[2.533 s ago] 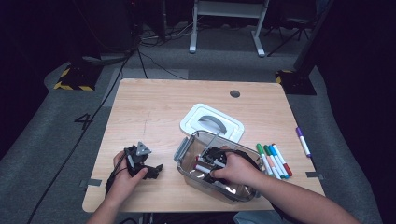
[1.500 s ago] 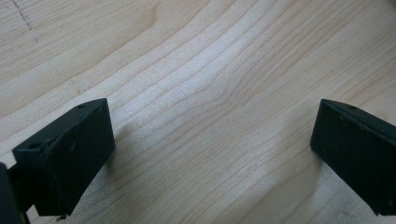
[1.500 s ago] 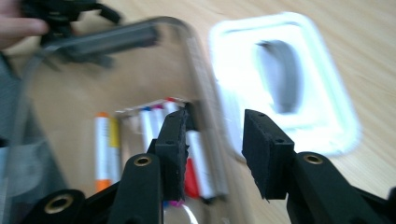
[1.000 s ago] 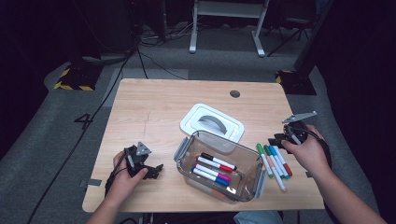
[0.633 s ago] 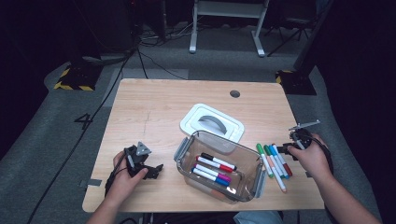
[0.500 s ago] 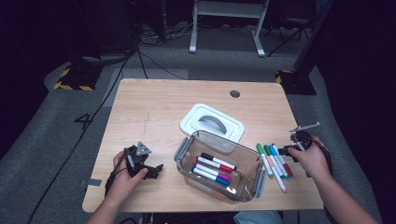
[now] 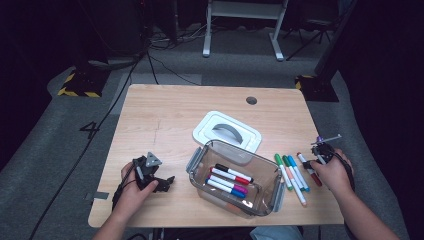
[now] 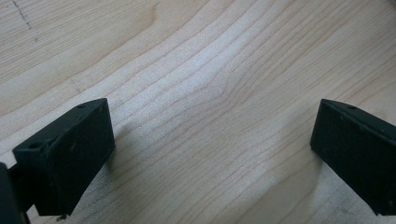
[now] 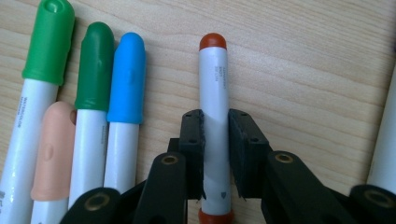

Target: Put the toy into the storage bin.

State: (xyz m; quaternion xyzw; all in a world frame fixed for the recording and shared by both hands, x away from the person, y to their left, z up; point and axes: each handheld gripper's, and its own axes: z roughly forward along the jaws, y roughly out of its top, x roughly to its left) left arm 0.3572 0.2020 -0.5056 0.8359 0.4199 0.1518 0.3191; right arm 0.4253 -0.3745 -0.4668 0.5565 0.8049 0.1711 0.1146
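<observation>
Red-capped, the marker (image 9: 214, 121) lies on the wooden table (image 7: 165, 115) at its right edge, just right of a row of green and blue markers (image 7: 290, 172). The right gripper (image 9: 215, 135) has just closed and now pinches its white barrel. Left of the row stands a clear container (image 7: 272, 197) holding markers, beyond it a white lid (image 7: 227, 132). Far left, the left gripper (image 8: 212, 140) rests with jaws spread, nothing between.

A lab or recording studio is suggested here: a plain wooden table (image 7: 165, 125) is set on grey carpet (image 7: 60, 150) in a darkened room, with black cables (image 7: 150, 60) trailed across the floor, hazard-striped tape (image 7: 75, 92) laid near equipment bases, a white stand frame (image 7: 240, 25) placed behind, and a number "4" (image 7: 90, 130) marked on the floor beside the table.
</observation>
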